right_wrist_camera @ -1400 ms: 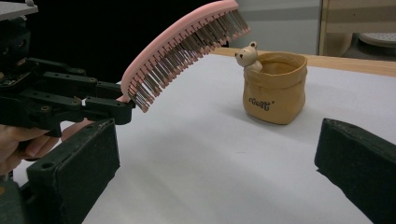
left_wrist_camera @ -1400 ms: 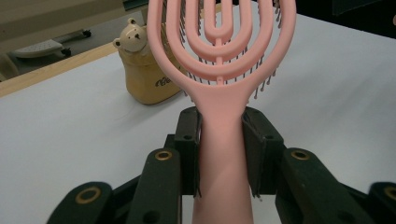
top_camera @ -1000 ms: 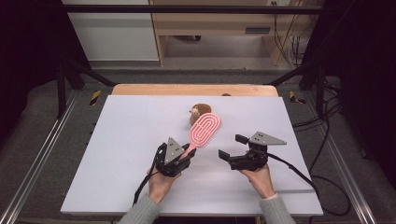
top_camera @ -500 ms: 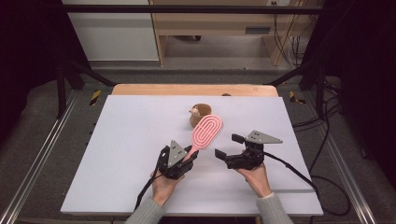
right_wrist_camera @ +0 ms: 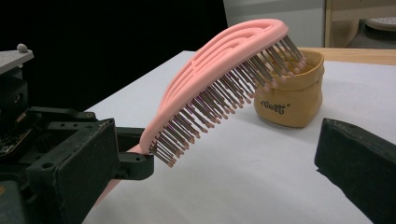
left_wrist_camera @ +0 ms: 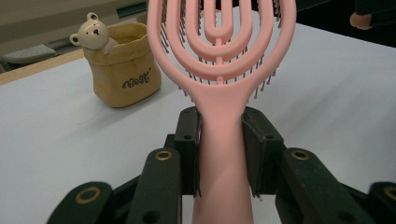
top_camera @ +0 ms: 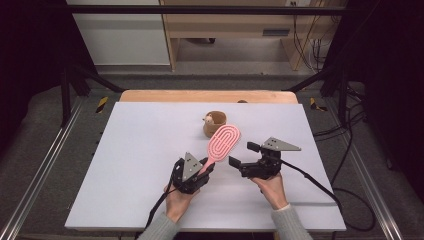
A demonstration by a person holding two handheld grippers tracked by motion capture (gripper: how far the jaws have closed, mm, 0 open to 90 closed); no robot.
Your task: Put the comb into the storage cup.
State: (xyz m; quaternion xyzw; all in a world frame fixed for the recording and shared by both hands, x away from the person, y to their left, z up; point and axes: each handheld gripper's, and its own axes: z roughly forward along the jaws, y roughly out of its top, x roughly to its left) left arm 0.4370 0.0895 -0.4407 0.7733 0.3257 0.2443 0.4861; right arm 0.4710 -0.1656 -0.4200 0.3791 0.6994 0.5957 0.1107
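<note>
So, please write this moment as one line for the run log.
left hand-held gripper: shut on pink hairbrush handle | brush: lifted, bristles toward right hand-held gripper | right: open, beside brush | tan bear pouch: behind, untouched

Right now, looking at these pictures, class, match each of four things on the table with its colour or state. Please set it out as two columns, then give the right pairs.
Column one:
1. hairbrush
2. small bag
3. left gripper
4. right gripper

Column two:
A. tan, a little bear peeking out of its top
B. jaws apart, nothing between them
C. pink, held up off the table by its handle
D. jaws clamped on a handle

Right pairs: 1-C, 2-A, 3-D, 4-B
</note>
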